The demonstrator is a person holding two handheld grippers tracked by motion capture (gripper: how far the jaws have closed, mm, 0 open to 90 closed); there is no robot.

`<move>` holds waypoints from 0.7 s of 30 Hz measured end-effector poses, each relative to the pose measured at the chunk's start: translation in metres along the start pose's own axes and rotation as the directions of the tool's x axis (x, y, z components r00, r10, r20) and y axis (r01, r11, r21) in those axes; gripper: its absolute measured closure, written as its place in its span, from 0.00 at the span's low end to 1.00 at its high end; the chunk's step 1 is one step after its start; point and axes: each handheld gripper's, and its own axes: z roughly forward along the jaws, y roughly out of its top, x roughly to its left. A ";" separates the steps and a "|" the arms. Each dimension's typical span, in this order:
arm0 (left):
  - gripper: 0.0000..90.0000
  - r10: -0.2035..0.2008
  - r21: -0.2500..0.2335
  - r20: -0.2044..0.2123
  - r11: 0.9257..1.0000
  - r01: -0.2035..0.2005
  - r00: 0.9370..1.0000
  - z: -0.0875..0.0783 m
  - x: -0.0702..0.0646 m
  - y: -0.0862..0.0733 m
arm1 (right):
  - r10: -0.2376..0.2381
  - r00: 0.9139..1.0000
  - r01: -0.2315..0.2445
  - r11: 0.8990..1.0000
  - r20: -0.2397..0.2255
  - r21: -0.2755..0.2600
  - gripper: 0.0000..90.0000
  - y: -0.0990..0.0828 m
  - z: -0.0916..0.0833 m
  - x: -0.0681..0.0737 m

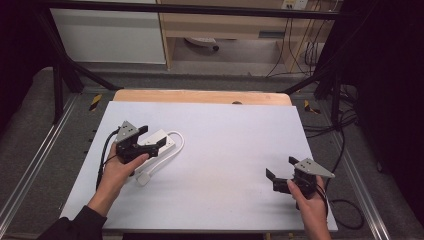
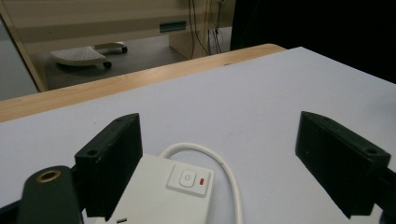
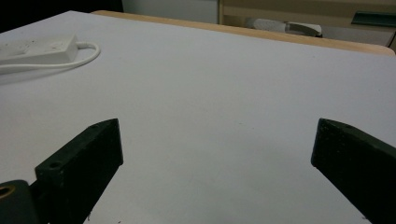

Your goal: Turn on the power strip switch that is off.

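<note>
white power strip (image 2: 161, 196) sits under the wide-open left hand-held gripper (image 2: 229, 163); right hand-held gripper (image 3: 224, 168) gapes empty.

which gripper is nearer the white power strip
Left. The left gripper is right over the power strip, jaws open around it. The right gripper sits far across the table, open over bare surface.

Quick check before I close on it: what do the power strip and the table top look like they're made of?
The power strip looks like white moulded plastic, smooth with a slight sheen, with a raised switch and a rounded white cable, probably rubbery sheathing. The table top reads as a matte pale grey sheet, laminate or a mat, I can't tell which, laid over light wood that shows as a bare strip at the far edge.
</note>
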 end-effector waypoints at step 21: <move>0.20 0.006 0.053 -0.022 0.999 -0.005 1.000 0.020 0.004 -0.008 | 0.000 1.000 0.000 1.000 -0.001 -0.001 0.03 0.000 0.000 0.000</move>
